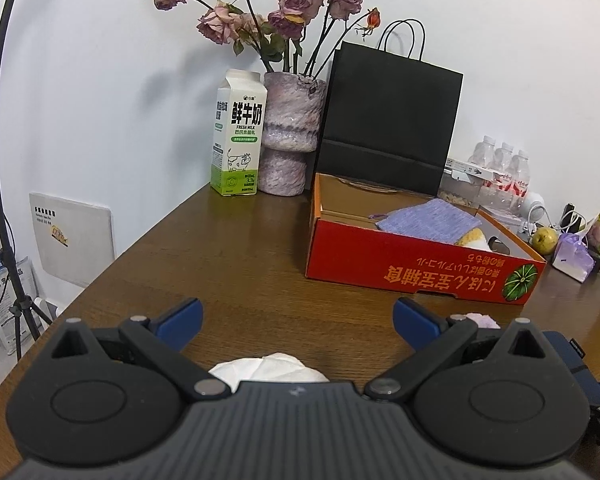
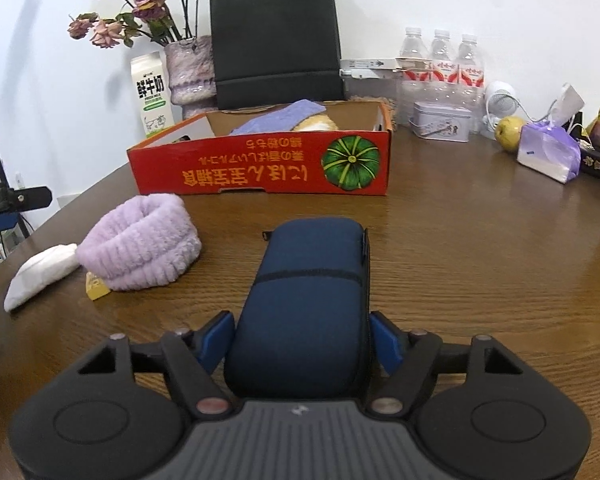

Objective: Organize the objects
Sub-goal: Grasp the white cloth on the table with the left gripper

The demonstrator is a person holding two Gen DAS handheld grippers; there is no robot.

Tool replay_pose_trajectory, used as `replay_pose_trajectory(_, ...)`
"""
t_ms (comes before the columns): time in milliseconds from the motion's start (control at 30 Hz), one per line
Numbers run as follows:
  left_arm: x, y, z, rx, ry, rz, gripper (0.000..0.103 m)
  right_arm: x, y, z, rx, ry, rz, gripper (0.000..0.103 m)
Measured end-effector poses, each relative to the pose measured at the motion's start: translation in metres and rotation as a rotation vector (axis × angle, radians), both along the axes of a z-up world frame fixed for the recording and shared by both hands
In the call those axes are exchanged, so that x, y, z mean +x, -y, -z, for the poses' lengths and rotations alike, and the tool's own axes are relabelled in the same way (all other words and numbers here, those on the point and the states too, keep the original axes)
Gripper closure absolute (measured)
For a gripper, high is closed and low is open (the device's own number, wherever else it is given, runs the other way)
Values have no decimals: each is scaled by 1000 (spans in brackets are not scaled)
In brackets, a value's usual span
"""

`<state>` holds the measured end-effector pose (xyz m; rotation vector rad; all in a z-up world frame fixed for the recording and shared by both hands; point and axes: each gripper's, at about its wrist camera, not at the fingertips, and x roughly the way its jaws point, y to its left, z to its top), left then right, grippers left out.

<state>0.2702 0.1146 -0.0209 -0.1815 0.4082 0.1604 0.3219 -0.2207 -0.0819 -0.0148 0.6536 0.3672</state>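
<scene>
- Right gripper [image 2: 302, 338]: blue pads pressed on both sides of a navy zip case [image 2: 312, 288], clamped at its near end; case lies flat on the wood table [image 2: 480, 260], pointing ahead.
- Ahead of it: red cardboard box [image 2: 260, 168], purple cloth [image 2: 278, 118] inside.
- Ahead-left: lilac fuzzy headband [image 2: 140, 240], white tissue wad [image 2: 40, 270] touching its left side.
- Left gripper [image 1: 298, 320]: jaws wide apart, holding nothing; white tissue [image 1: 268, 368] just under its body.
- Far ahead of left gripper: milk carton [image 1: 239, 136], vase [image 1: 290, 132], black bag [image 1: 388, 116].
</scene>
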Motion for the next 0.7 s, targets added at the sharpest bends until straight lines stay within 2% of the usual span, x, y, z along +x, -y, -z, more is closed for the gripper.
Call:
replay_pose_trajectory(67,0,1,0,5,-1,-2,0,2,-6,1,-47,-3,24,15)
replay_pose_trajectory(100,1,2,1,7,-2,-4,0,3,-12,3,-97,-3,41,14)
replay_pose_trajectory(167,3,3,2,11,-13,-2,0,1,-19,2,-121,15,34,15)
replay_pose_trajectory(267,6,6,3,23,-33,-9,0,6,-23,3,-101,4,18,15)
replay_pose_trajectory(333,5,8,1,27,-39,-16,0,9,-22,3,-90,-1,21,19)
replay_pose_trajectory(400,1,8,-2,32,-40,-22,0,11,-23,3,-90,7,22,32)
replay_pose_trajectory(700,-18,-14,-11,83,-119,-63,0,12,-21,2,-56,11,11,34)
